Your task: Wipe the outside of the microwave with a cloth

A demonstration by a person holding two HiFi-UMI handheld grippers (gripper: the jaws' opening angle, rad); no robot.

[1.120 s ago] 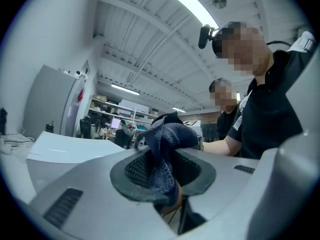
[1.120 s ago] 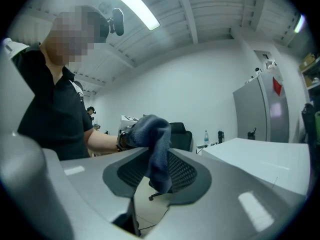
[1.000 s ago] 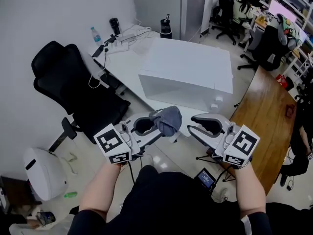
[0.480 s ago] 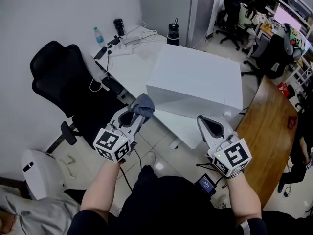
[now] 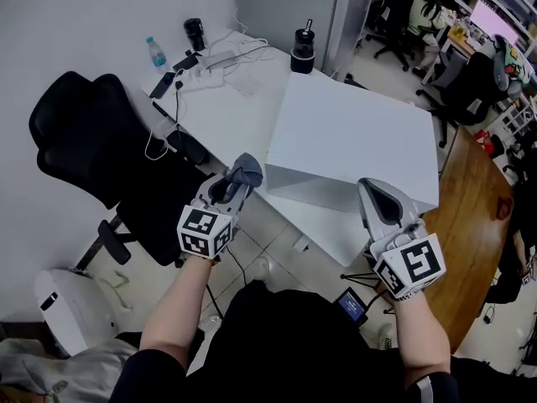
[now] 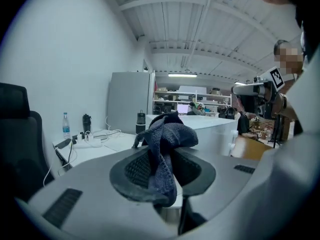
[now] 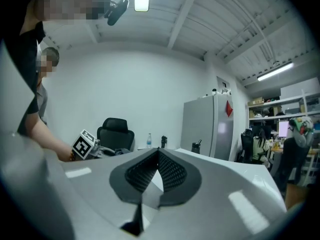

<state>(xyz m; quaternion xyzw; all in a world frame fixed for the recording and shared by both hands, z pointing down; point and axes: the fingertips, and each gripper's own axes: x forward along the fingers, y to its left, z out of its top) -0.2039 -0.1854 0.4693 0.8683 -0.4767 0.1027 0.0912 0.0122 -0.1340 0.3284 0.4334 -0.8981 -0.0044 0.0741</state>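
White surface [image 5: 239,112] first, running away from the person, and the microwave [image 5: 352,133] sits as a big plain white box along its near right edge. A black office chair [image 5: 80,137] stands off the surface's left side.

Now the arms: both bare forearms reach out from the body, fairly level and tipped a touch downward. The left forearm angles in toward the microwave's near left corner, with the marker cube close to the wrist. The left gripper [image 5: 238,183] has its jaws clamped partway on a dark blue-grey cloth [image 5: 247,172], which is bunched above the pads with a tail hanging down between them. That cloth is just beside the corner, and I can't say whether it touches. The right gripper [image 5: 370,191] is held at the microwave's near front face toward the right corner, jaws closed tip to tip on nothing.

A black flask [image 5: 303,50] and a water bottle [image 5: 154,54] stand along the far edge.
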